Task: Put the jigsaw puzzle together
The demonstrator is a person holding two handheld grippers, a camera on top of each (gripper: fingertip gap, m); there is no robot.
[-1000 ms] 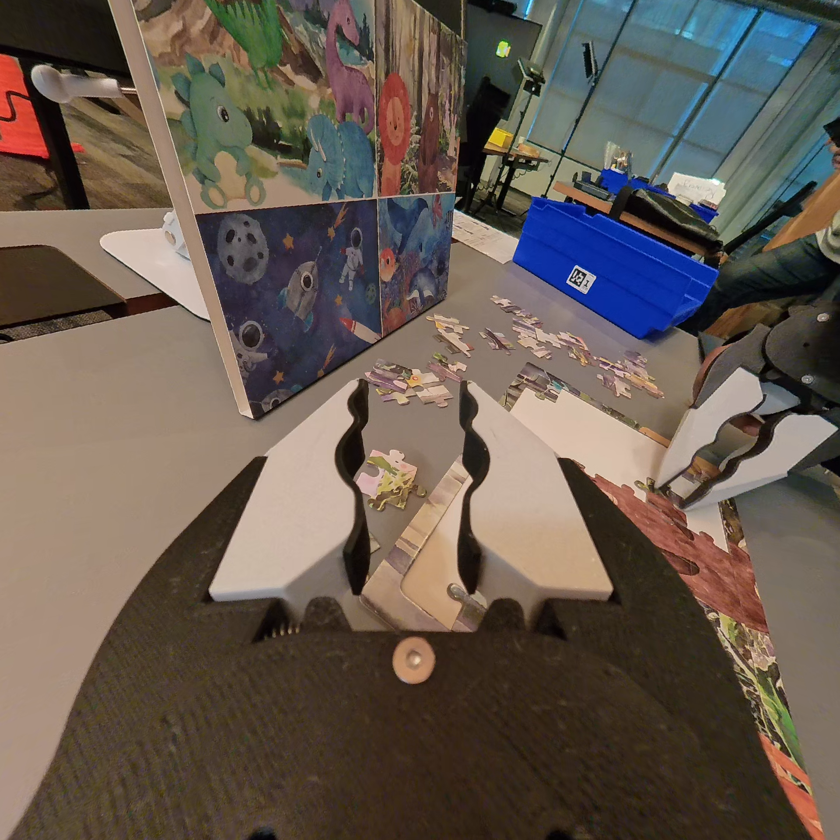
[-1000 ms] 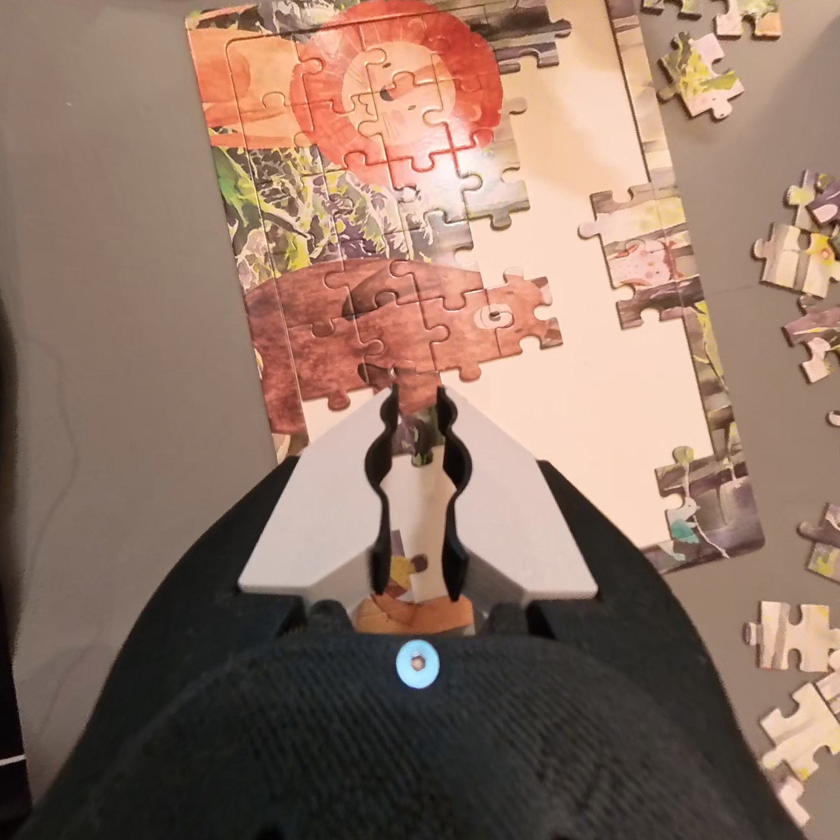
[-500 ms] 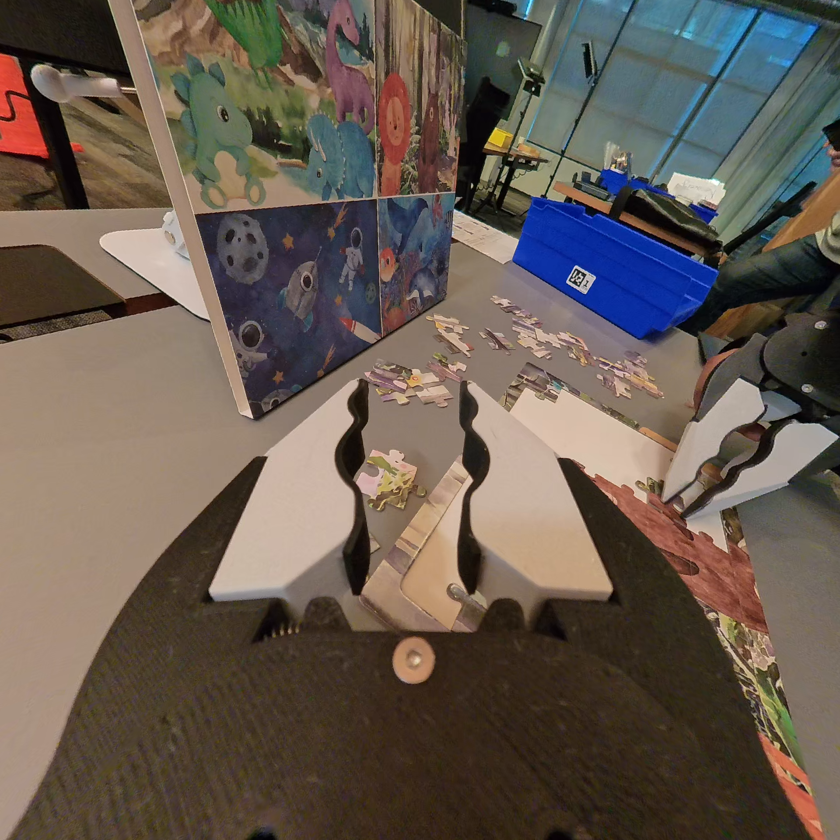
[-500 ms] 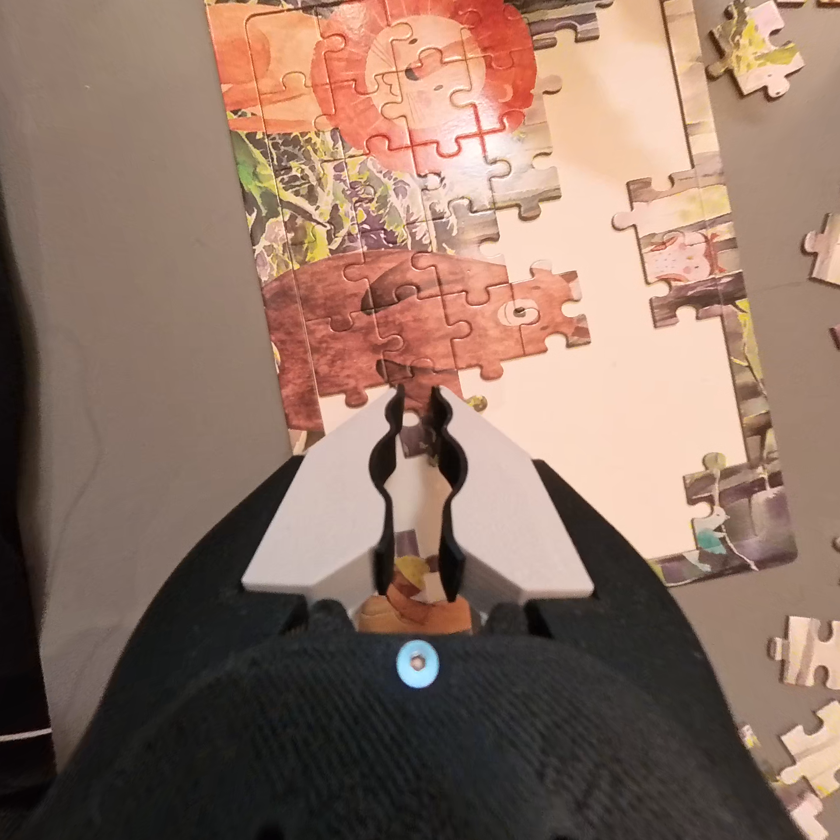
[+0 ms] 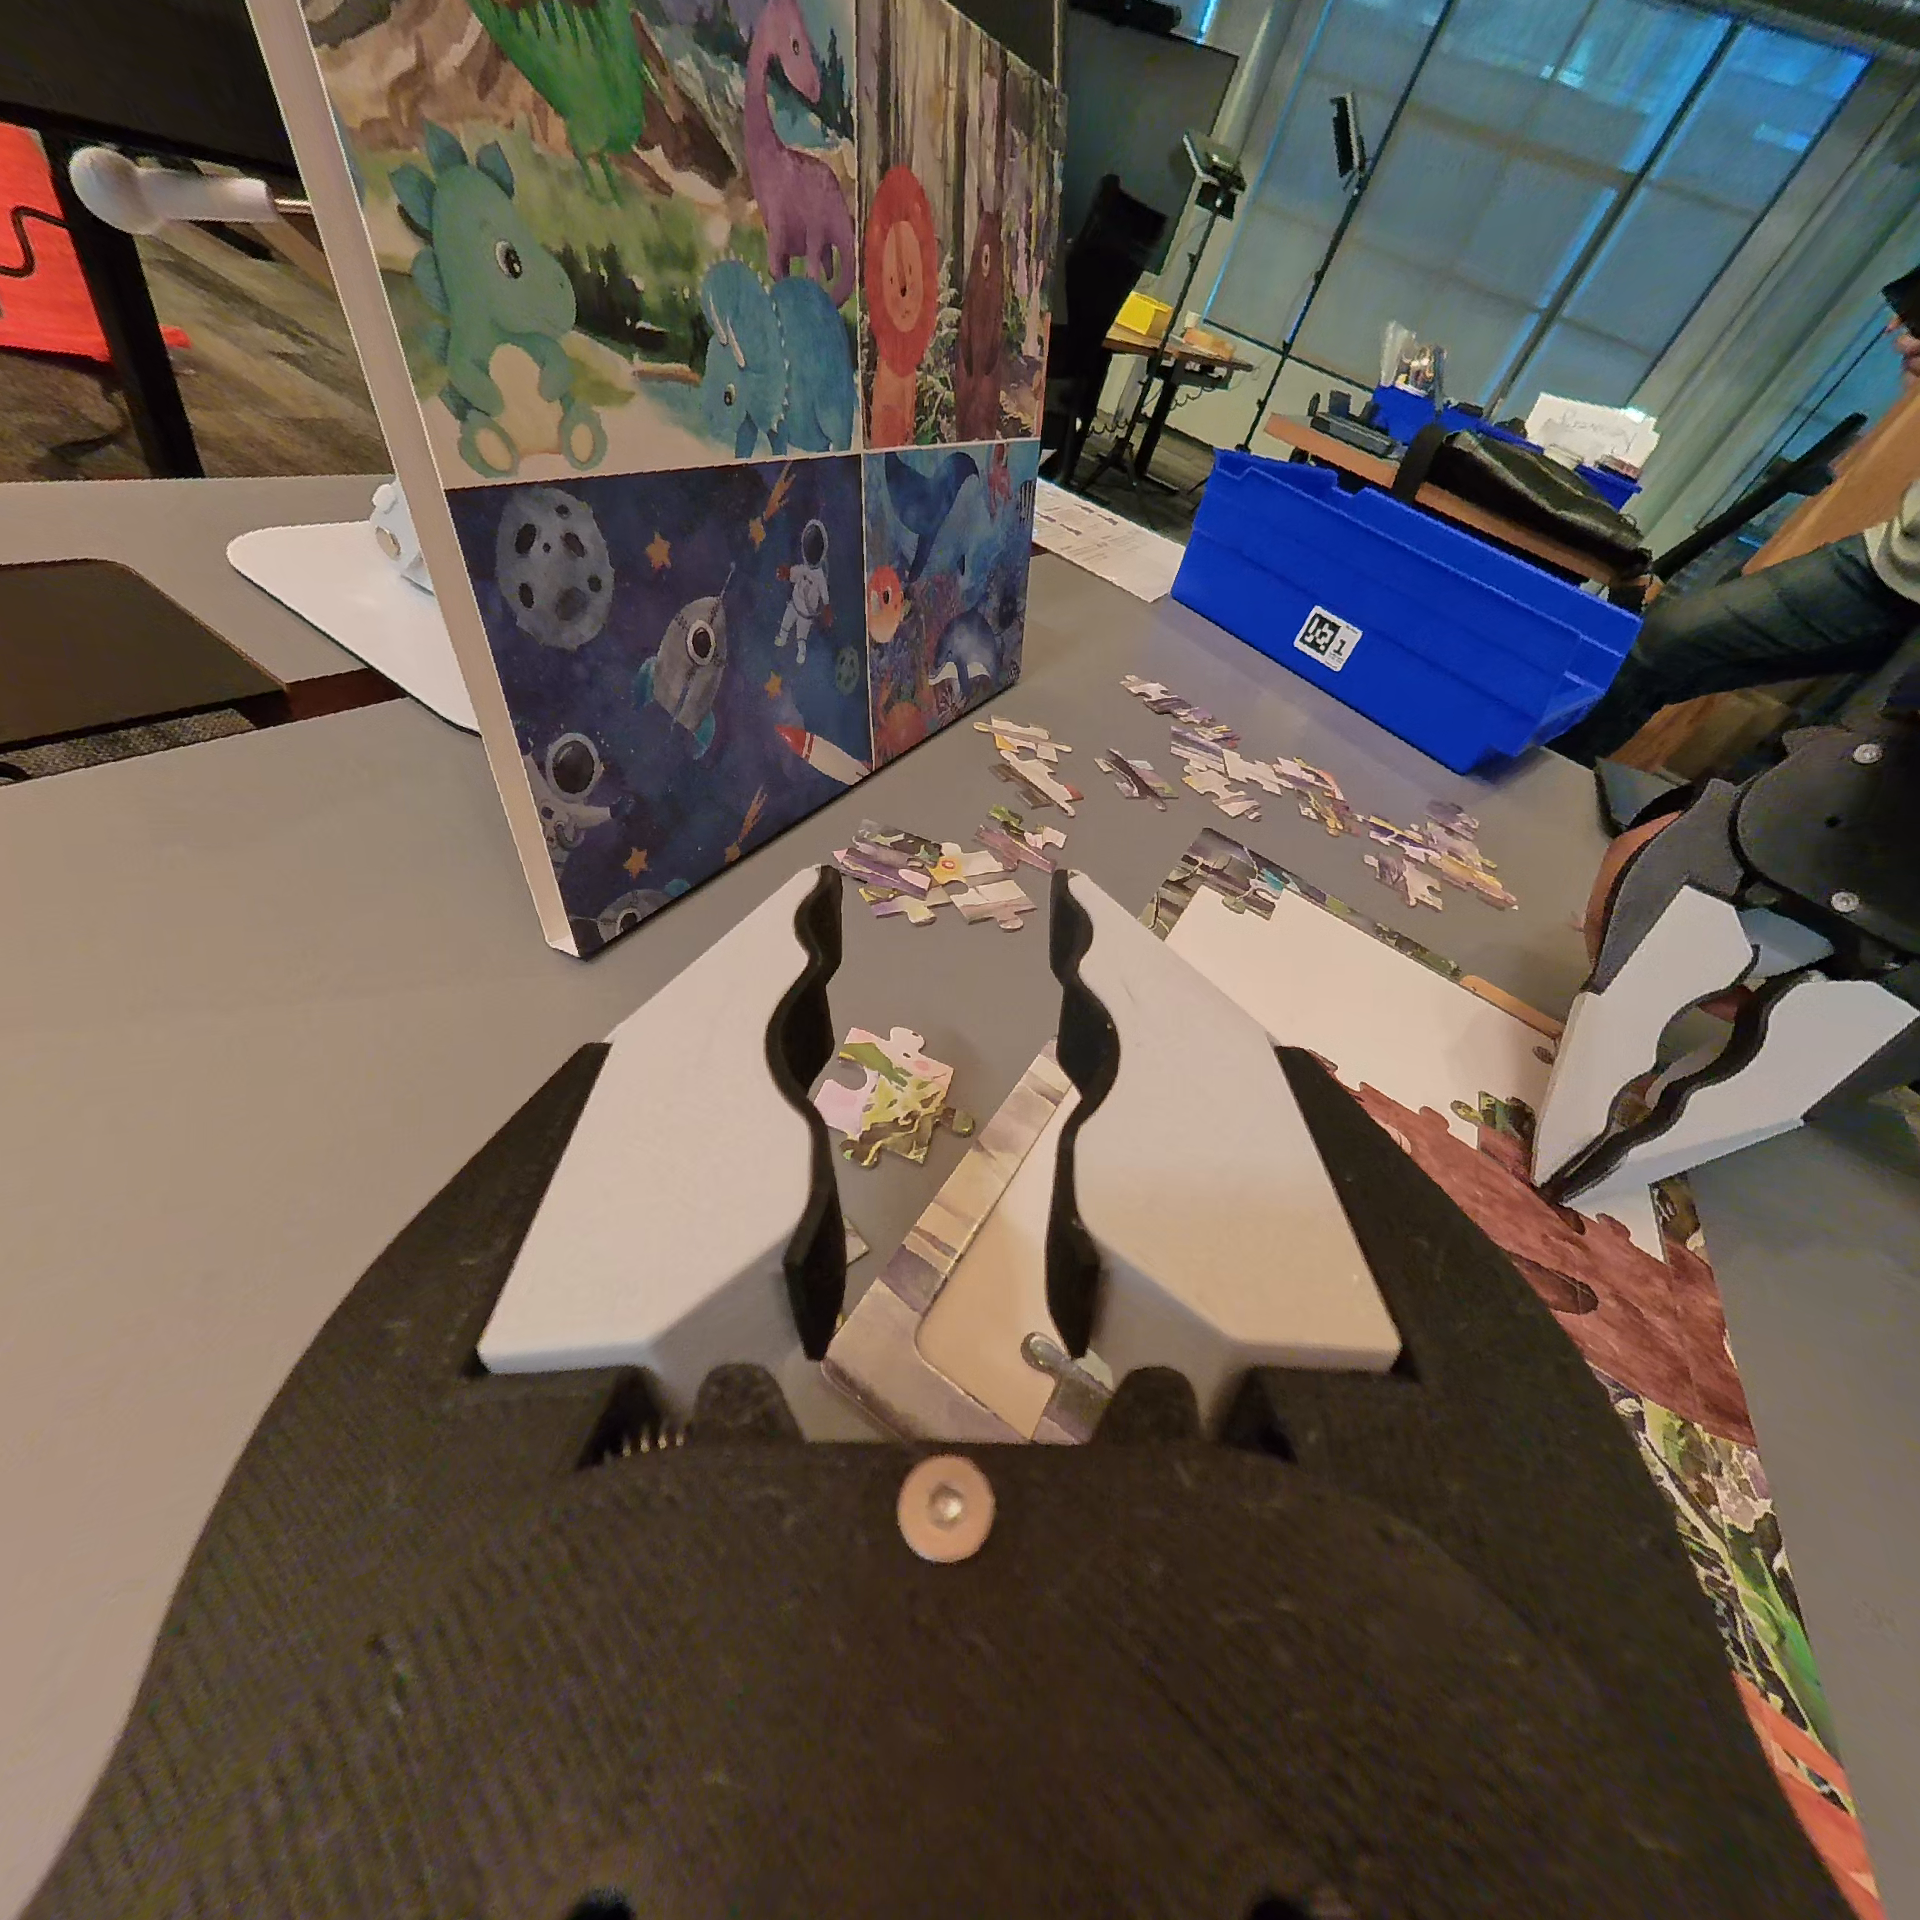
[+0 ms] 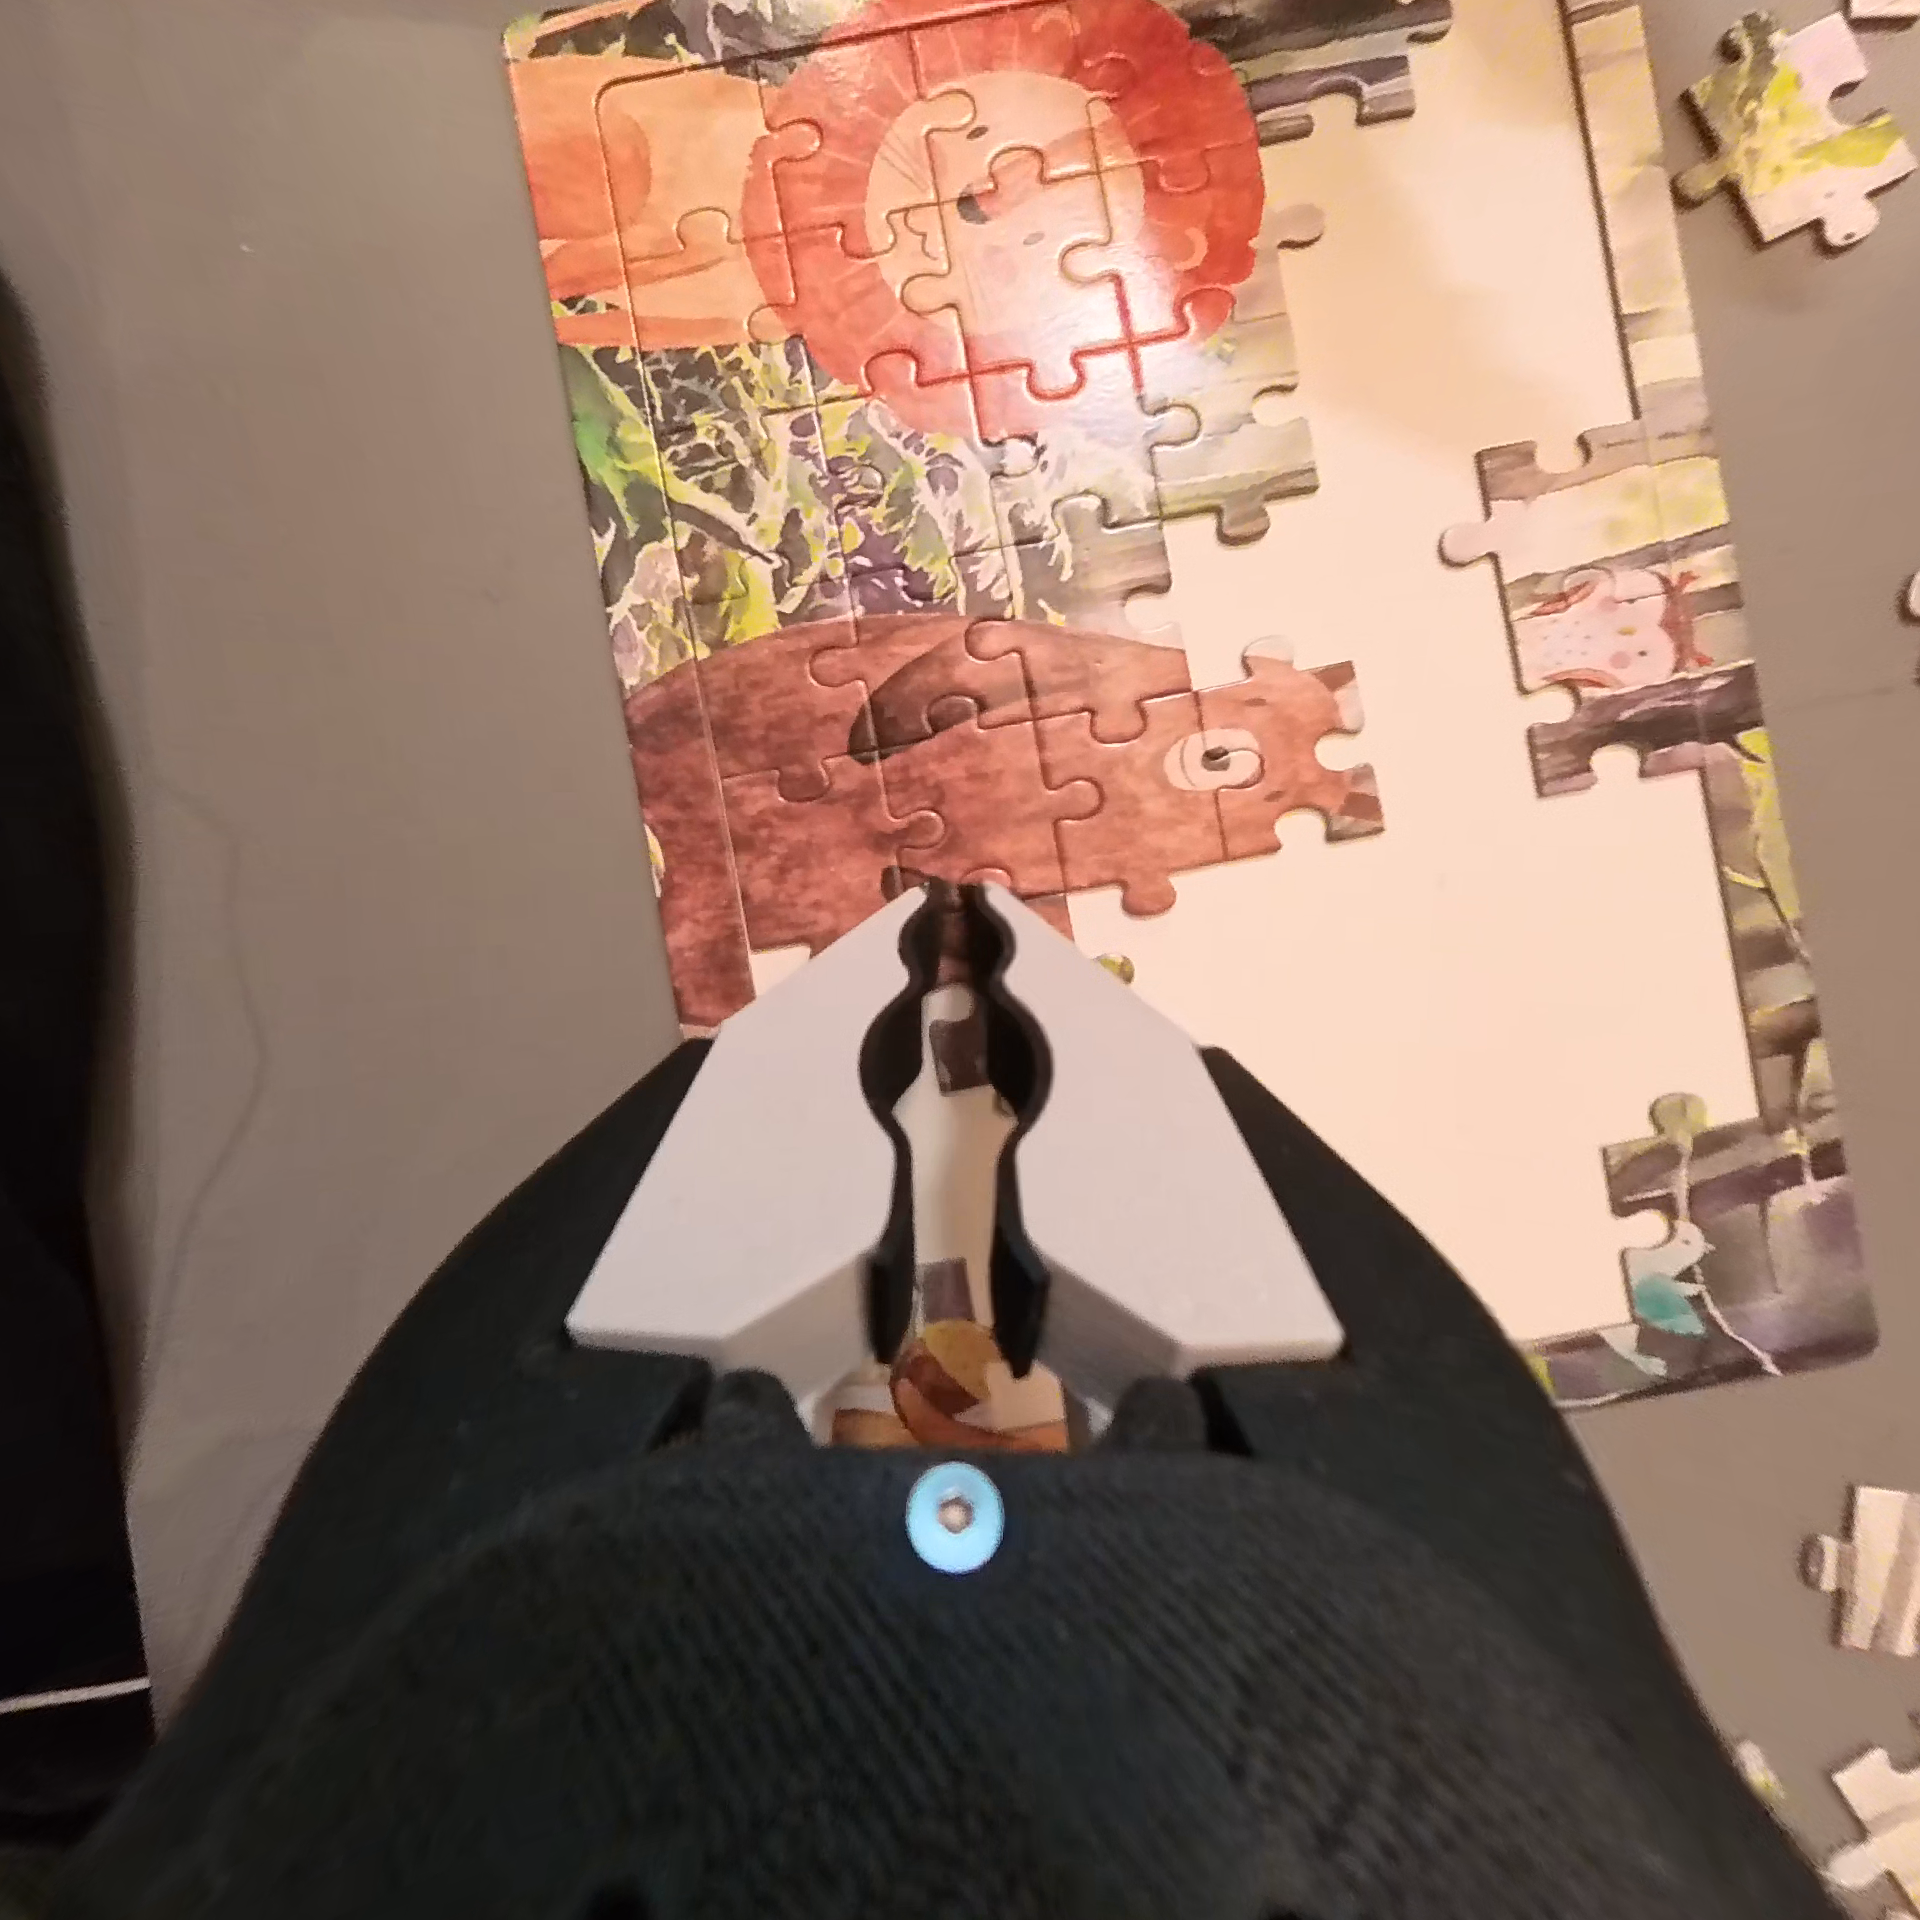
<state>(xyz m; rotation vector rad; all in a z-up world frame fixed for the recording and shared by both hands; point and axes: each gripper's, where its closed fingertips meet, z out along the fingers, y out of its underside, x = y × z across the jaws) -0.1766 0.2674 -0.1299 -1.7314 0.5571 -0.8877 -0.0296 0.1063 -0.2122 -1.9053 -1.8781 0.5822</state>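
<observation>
The gray surface (image 5: pixel 260 1039) carries the puzzle board (image 6: pixel 1351 987), roughly half filled: a lion and a brown bear stand assembled along its left side, a short strip sits on its right edge, and the cream middle and lower part are bare. A picture panel (image 5: pixel 727 468) stands upright beyond the board, with a blue bin (image 5: pixel 1403 623) farther off.

The right gripper (image 6: pixel 948 894) has dropped closer to the board over the last second, and its jaws have narrowed from a clear gap to nearly together. Its tips now sit at the bear's lower edge, seemingly pinching a small dark piece (image 6: pixel 948 935), though the contact is too tight to read for certain. This looks like a piece being seated below the bear.

The left gripper (image 5: pixel 940 904) has not moved; its jaws stand apart and empty above the board's near corner, one loose piece (image 5: pixel 894 1091) lying on the surface just past that corner.

Room is ample right of the bear. Scattered pieces (image 5: pixel 1247 790) lie beyond the board's far edge, clear of both grippers.
</observation>
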